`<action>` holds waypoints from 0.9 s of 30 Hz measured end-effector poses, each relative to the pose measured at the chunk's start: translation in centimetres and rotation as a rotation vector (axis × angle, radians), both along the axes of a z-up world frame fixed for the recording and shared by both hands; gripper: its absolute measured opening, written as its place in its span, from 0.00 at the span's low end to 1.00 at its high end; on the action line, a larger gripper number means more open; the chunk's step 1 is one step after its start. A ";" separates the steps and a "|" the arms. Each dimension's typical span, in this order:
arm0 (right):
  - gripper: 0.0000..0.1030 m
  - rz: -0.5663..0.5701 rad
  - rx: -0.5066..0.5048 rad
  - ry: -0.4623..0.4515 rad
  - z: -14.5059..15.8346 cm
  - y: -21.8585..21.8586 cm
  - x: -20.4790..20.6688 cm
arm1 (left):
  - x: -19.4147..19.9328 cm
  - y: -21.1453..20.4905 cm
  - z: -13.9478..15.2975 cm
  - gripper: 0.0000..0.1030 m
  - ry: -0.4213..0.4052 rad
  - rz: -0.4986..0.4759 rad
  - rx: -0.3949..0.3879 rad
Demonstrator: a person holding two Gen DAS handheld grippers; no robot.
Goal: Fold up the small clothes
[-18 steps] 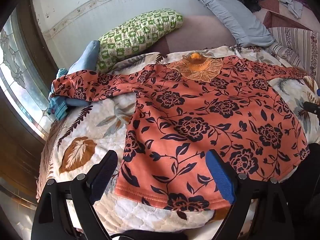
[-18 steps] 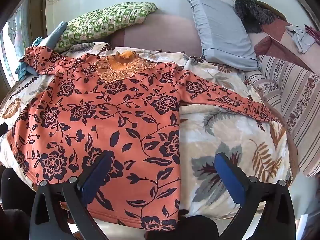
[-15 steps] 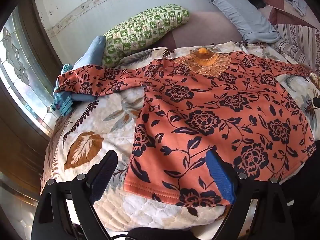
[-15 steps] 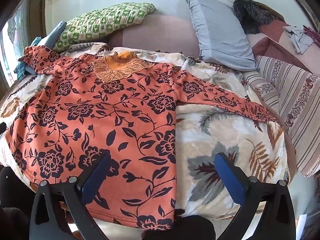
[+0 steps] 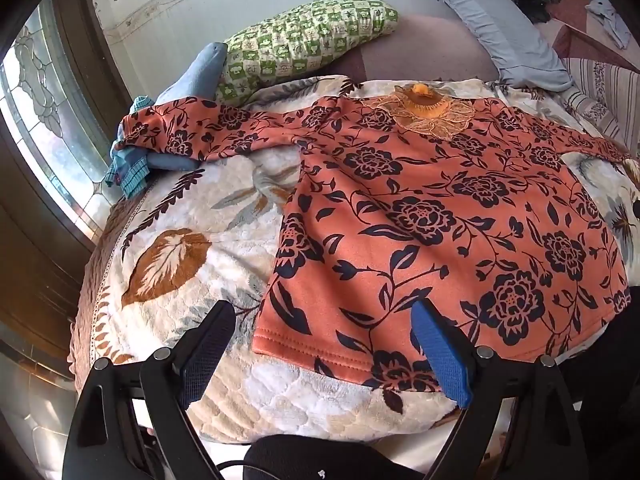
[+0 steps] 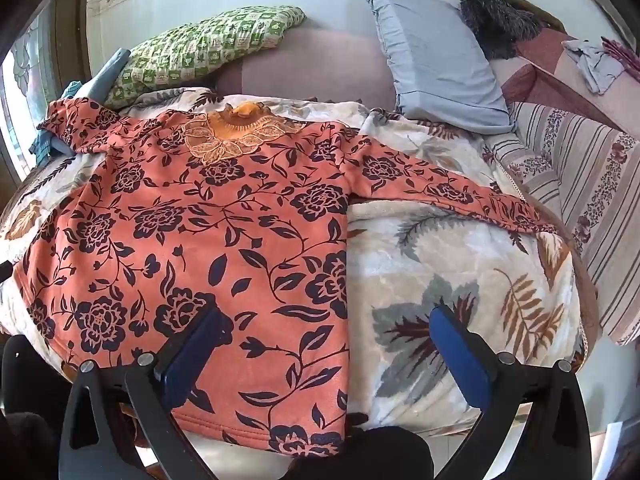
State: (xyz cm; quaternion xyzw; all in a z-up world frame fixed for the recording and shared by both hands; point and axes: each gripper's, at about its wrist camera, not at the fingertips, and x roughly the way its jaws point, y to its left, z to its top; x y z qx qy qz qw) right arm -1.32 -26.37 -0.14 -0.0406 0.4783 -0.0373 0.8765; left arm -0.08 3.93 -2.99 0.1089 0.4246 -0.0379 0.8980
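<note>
Top: your orange floral top (image 5: 432, 216) lies flat and face up on the bed, both sleeves spread out sideways, hem toward you, lace collar (image 6: 236, 136) at the far end.
Left sleeve: it reaches out to the blue folded clothes (image 5: 132, 160) at the bed's window side and rests on them.
Right sleeve: it runs across the blanket toward the striped cushion (image 6: 592, 184), with its cuff near the blanket's edge.
Left hand-held gripper (image 5: 324, 352): you hold it spread wide and empty, above the hem's left corner; its blue pad hangs over the fabric, and the other finger over bare blanket.
Right hand-held gripper (image 6: 332, 356): wide too, holding nothing, straddling the top's right side edge near the hem.
Change: compared with half a second ago, your left view has swung left, so the top sits further right in it; your right view has hardly moved.
Bed: a leaf-print blanket (image 6: 440, 280) covers it.
Beyond: a green checked pillow (image 5: 304, 40) and a grey pillow (image 6: 436, 56) lean at the head end.
</note>
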 end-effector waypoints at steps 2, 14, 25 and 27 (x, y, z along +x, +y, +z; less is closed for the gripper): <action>1.00 0.001 0.002 -0.003 0.1 0.0 0.0 | 0.0 -0.2 0.3 0.87 -0.002 -0.007 0.003; 1.00 -0.018 0.018 -0.009 0.1 -0.8 -0.3 | 0.0 -0.9 0.8 0.87 0.008 -0.002 0.010; 1.00 -0.021 0.024 -0.010 0.2 -0.9 -0.6 | -0.5 -2.6 1.3 0.87 0.011 -0.030 0.026; 1.00 -0.020 0.025 -0.010 0.2 -0.9 -0.6 | -0.3 -2.7 1.5 0.87 0.014 -0.030 0.023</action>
